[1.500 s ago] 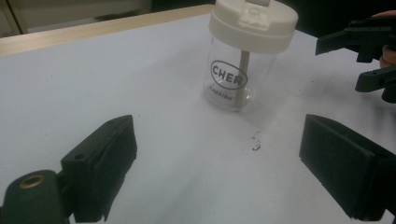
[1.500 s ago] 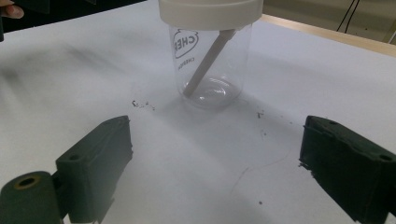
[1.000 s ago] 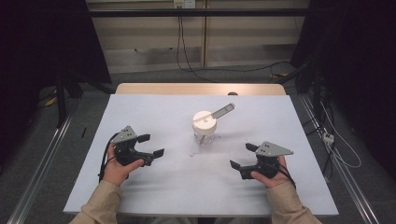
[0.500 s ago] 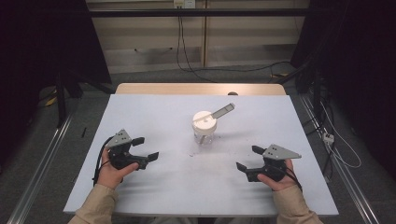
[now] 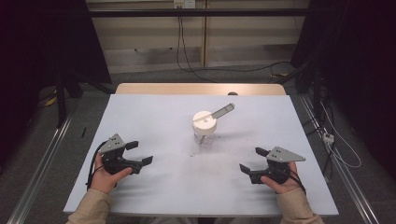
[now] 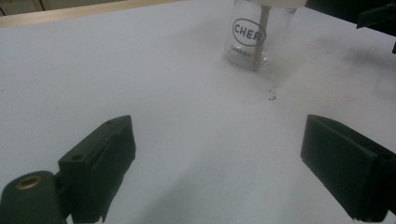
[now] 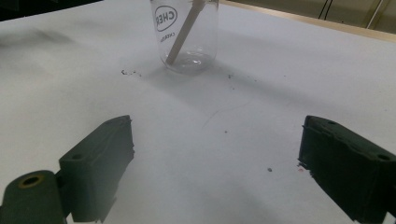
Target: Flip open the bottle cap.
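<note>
Jar [image 5: 204, 129] with its white lid and a stick stands mid-table [image 5: 154, 112]. Left gripper [image 5: 136, 152] at eight o'clock, right gripper [image 5: 252, 160] at four, jaws released, empty; likely approach level, steadying the glass first.

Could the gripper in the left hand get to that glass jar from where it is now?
Probably yes. The left gripper is open, and bare white table lies between it and the jar, with nothing in the way.

White-topped table [image 5: 154, 116], grey floor [image 5: 46, 140] — dark curtains [image 5: 355, 70], pale wall panels [image 5: 154, 42], trailing cables [image 5: 233, 70]
</note>
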Tool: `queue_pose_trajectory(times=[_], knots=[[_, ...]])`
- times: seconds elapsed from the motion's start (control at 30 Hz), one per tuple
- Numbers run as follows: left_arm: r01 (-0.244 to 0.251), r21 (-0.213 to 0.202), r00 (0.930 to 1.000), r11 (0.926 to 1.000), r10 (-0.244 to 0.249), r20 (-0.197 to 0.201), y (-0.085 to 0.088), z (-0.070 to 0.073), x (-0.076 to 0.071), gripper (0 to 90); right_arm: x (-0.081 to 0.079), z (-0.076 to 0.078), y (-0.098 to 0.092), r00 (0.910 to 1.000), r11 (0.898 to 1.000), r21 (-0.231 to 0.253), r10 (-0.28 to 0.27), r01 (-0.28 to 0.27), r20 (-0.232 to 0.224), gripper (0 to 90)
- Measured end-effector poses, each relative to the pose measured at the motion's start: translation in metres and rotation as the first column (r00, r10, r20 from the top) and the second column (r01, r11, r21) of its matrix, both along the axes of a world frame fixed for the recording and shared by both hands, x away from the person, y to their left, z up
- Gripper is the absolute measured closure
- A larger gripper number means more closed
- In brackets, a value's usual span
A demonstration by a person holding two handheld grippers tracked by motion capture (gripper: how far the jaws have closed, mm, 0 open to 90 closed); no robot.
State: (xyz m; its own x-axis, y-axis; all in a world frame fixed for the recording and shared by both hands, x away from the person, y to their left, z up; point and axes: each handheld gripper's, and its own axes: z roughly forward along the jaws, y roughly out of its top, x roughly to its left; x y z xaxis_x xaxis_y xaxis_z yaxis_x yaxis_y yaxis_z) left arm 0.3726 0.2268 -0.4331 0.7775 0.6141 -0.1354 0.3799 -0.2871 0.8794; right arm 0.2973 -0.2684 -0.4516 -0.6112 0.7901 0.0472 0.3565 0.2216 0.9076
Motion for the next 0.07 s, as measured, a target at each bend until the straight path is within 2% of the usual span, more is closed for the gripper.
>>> queue_pose_trajectory(times=[0.07], knots=[[-0.009, -0.01, 1.0, 0.9999, 0.009, -0.003, -0.0001, -0.0002, 0.0004, 9.3, 0.0004, -0.0002, 0.0006, 1.0, 1.0, -0.004, 0.002, -0.002, 0.001, 9.3]])
